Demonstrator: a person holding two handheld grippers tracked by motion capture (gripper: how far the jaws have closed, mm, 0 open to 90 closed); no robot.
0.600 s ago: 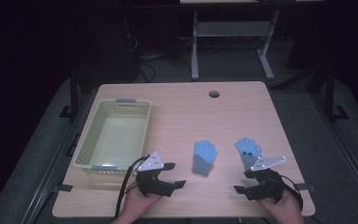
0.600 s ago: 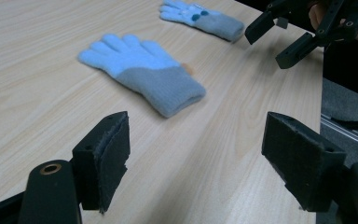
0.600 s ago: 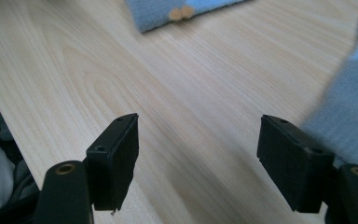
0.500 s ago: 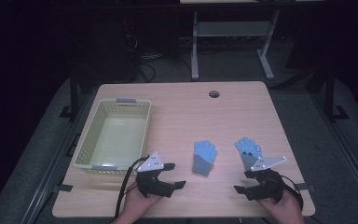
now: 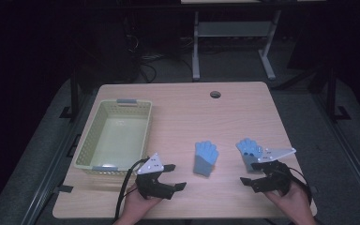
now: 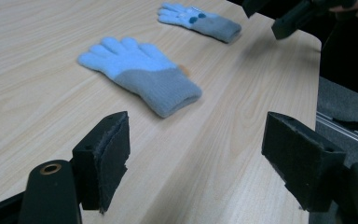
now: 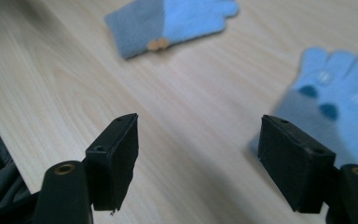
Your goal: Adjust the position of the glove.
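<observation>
Apparently the work in hand was gathering two blue gloves, and nothing had yet been picked up. The left tongs (image 5: pixel 174 177) hovered at the near edge of the table (image 5: pixel 178 108), jaws spread wide with nothing between them, pointing right toward the middle glove (image 5: pixel 205 157), which lay flat on the wood with its fingers toward the far side. That stance suited a sideways reach for the grey cuff, the thickest part to pinch. The right tongs (image 5: pixel 254 174) were likewise released and empty, held near the right corner and aimed left, just near of the right glove (image 5: pixel 247 149), whose dotted palm faced up; in the right gripper view that glove (image 7: pixel 335 100) sat beyond the right jaw, not yet between the pads. A pale green basket (image 5: pixel 90 151) stood at the left, empty, its long side running near to far, and it was probably where the gloves belonged. Against the earlier frames almost nothing differed: both hands kept their places, both gloves lay where they had been, and both tongs stayed just as wide.
</observation>
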